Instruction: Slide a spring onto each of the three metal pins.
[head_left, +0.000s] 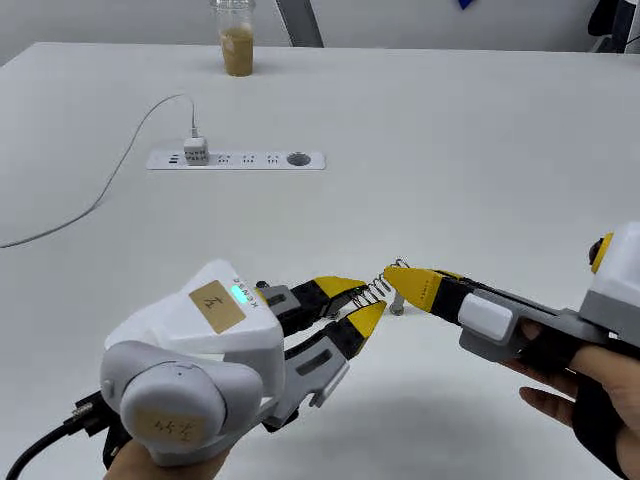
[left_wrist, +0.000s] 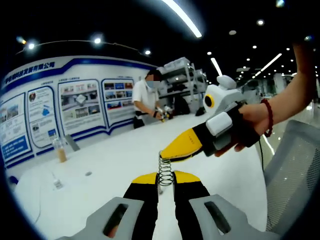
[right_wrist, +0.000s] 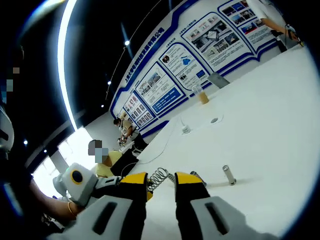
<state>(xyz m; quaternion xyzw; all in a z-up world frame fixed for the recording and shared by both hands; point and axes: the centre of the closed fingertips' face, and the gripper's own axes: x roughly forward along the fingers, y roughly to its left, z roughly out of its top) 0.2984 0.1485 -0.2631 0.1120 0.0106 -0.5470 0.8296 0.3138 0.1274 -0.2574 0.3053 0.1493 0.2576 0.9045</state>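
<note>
A showroom-like lab: blue-framed display boards (left_wrist: 80, 107) line the wall behind white worktables (left_wrist: 120, 160).

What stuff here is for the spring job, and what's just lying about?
For the job:
spring
pin
left gripper
right gripper

Lying about:
power strip
charger
cable
cup
</note>
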